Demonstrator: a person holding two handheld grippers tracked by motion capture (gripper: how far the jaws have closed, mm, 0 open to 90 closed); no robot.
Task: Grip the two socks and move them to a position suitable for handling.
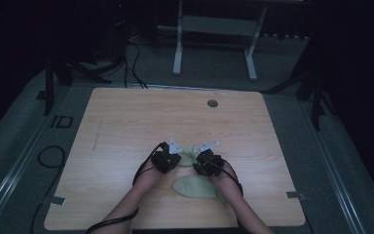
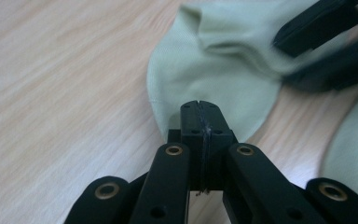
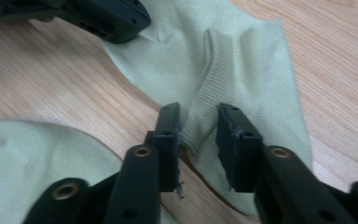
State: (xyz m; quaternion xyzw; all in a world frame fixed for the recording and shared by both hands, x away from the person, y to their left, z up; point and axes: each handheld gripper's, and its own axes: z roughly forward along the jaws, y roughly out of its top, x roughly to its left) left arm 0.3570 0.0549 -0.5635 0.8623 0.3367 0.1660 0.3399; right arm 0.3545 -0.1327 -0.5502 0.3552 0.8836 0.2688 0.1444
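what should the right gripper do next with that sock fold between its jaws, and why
Probably close the right gripper on the raised ribbed fold of the pale green sock. Its jaws stand open on either side of that ridge, and the left gripper looks already shut at the sock's edge, so a second grip seems due.

Pale green ribbed-knit socks [image 3: 242, 70] lie on a light wood-grain table [image 1: 126, 122], between black hand-held grippers [image 2: 199, 109]

Light wood table [image 1: 126, 126] had a round grey grommet [image 1: 212, 103] near its far edge; white-legged desk frame [image 1: 214, 29] stood beyond it, black cables [image 1: 131, 58] trailed on grey carpet [image 1: 350, 161]
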